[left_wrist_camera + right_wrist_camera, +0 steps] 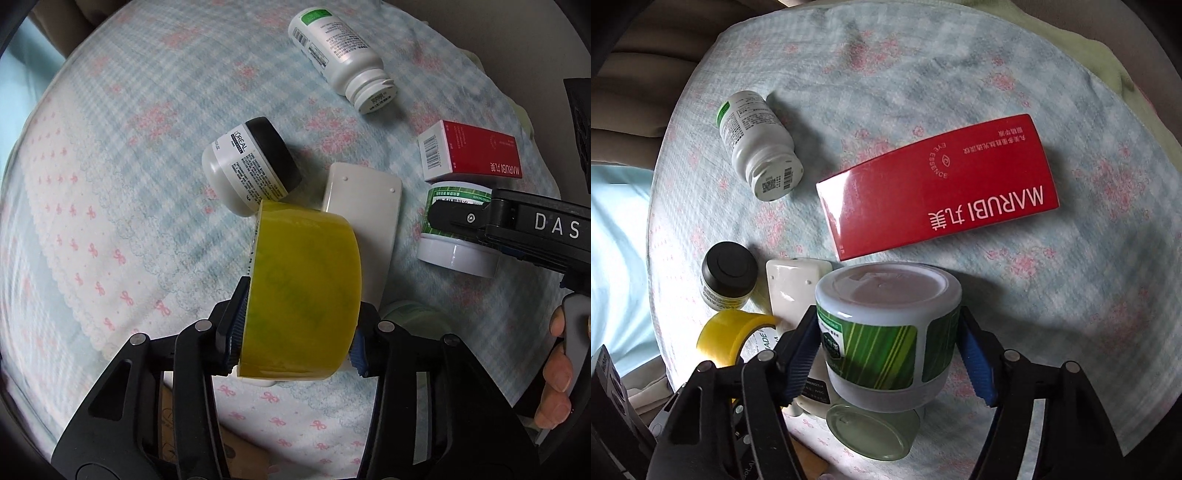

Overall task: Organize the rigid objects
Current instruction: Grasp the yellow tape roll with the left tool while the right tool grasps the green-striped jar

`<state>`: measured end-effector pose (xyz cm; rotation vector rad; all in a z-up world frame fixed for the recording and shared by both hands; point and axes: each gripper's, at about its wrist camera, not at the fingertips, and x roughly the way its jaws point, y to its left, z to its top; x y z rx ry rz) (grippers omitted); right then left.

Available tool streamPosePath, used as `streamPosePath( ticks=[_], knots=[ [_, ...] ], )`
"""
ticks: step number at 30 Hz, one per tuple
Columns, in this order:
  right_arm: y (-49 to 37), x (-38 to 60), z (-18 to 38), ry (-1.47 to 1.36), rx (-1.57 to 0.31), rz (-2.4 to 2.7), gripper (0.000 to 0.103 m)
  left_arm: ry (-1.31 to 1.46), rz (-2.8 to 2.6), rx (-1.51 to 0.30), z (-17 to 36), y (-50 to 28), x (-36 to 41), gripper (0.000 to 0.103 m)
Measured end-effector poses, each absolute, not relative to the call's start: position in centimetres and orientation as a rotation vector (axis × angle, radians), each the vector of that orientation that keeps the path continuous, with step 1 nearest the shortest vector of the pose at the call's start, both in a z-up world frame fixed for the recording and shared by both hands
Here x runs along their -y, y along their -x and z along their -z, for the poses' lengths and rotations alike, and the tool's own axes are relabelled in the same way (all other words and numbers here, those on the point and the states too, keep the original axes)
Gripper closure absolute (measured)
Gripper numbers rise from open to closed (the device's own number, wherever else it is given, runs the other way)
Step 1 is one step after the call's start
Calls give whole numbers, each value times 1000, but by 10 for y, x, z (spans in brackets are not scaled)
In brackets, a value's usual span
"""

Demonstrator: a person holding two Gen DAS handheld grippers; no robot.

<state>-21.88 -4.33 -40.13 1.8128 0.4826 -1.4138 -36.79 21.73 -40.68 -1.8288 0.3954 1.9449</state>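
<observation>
Legibly, the red box (pixel 936 186) reads "MARUBI" and "EYE ESSENCE", with a barcode on its white end in the left wrist view. The black-lidded jar (pixel 251 164) reads "L'OREAL". The white bottle (pixel 338 59) lies on its side with a green patch, barcodes and small print too fine to read. The other gripper's body shows "DAS".

The cloth (pixel 110 166), blue check with pink bows and flowers, has wide bare room on the left and far left; in the right wrist view it is bare to the right of the red box. The cloth's edge curves away at far left.

Left gripper (pixel 297 341): jaws wide, both pads pressed on the flat faces of the yellow tape roll (pixel 301 295), which is held over the white flat case (pixel 364 218), near the black-lidded jar.

Right gripper (pixel 892 354): jaws wide around the green-striped tub (pixel 886 326). The left pad touches its label; whether the right pad touches I cannot tell. The tub sits just near of the red box, with a clear glass (pixel 870 432) lying below it.
</observation>
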Motion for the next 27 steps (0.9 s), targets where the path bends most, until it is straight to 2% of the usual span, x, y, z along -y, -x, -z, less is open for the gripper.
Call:
streamPosePath(
  ticks=[7, 20, 23, 25, 27],
  knots=[
    [229, 35, 384, -1792, -503, 1406, 37, 1800, -2015, -314, 387, 366, -200, 63],
    [230, -6, 301, -1605, -597, 1353, 37, 1773, -2171, 134, 304, 330, -120, 64],
    [210, -12, 273, -1515, -662, 1307, 37, 1738, -2246, 199, 284, 314, -99, 64],
    [175, -14, 282, -1439, -719, 1261, 37, 1727, -2300, 243, 269, 299, -77, 64],
    [154, -15, 267, -1365, -781, 1216, 37, 1734, -2332, 302, 261, 288, -50, 64]
  ],
)
